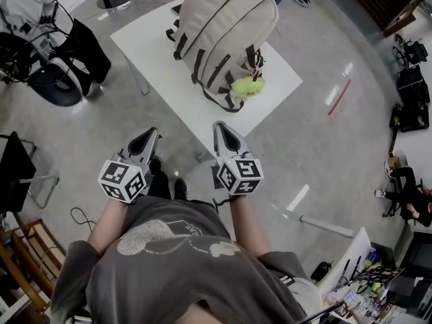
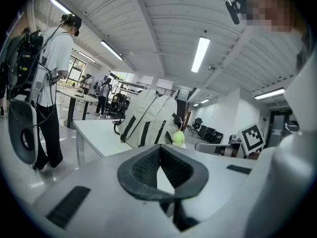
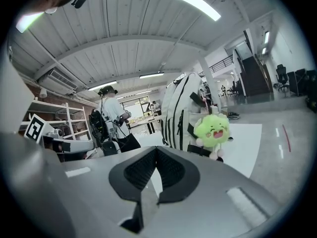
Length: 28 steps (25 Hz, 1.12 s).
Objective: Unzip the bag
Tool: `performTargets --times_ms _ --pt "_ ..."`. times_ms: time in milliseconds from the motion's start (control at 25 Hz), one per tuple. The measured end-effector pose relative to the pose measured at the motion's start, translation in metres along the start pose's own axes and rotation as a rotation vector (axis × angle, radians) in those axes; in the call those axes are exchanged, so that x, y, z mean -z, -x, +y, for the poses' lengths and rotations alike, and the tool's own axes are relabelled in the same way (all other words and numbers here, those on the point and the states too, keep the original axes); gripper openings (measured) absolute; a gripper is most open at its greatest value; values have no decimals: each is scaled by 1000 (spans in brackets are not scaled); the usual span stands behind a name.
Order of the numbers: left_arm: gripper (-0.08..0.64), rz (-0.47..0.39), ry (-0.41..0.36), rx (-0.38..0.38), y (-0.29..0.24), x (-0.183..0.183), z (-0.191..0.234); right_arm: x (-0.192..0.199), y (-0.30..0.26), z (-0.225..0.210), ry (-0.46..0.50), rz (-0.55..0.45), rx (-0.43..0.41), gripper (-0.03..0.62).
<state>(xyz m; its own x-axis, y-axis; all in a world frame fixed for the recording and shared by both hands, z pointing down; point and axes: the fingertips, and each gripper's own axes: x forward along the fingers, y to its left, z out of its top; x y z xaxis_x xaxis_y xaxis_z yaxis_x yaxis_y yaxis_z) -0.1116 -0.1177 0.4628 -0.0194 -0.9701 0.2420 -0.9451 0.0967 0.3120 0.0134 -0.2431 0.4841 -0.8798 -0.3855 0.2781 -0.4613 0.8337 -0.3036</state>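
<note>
A beige backpack (image 1: 223,25) with dark straps stands on the white table (image 1: 152,46), with a green plush toy (image 1: 247,86) hanging at its near end. Both gripper views show the backpack (image 2: 146,120) (image 3: 181,113) some way ahead, and the toy (image 3: 213,129) faces the right one. My left gripper (image 1: 150,135) and right gripper (image 1: 221,127) hover side by side in front of the table's near corner, well short of the bag. Each gripper's pads meet at the tips with nothing between them (image 2: 159,150) (image 3: 156,150). I cannot make out the zipper pull.
A person (image 1: 40,19) wearing gear stands at the far left beside the table. A dark chair (image 1: 17,174) and a wooden rack (image 1: 27,255) are at my left. Bags and clutter (image 1: 412,100) line the right side, and a white bar (image 1: 327,226) lies on the floor.
</note>
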Motion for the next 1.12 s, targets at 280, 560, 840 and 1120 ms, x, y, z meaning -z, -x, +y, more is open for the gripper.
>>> performTargets --times_ms 280,560,840,1120 --pt "6 12 -1 59 -29 -9 16 -11 -23 -2 12 -3 41 0" --pt "6 22 -10 145 -70 -31 40 -25 -55 -13 8 -11 123 0" --pt "6 59 -18 232 -115 -44 69 -31 -92 -33 -15 -28 255 0" --pt "6 93 -29 337 -156 -56 89 -36 -123 -48 -27 -34 396 2"
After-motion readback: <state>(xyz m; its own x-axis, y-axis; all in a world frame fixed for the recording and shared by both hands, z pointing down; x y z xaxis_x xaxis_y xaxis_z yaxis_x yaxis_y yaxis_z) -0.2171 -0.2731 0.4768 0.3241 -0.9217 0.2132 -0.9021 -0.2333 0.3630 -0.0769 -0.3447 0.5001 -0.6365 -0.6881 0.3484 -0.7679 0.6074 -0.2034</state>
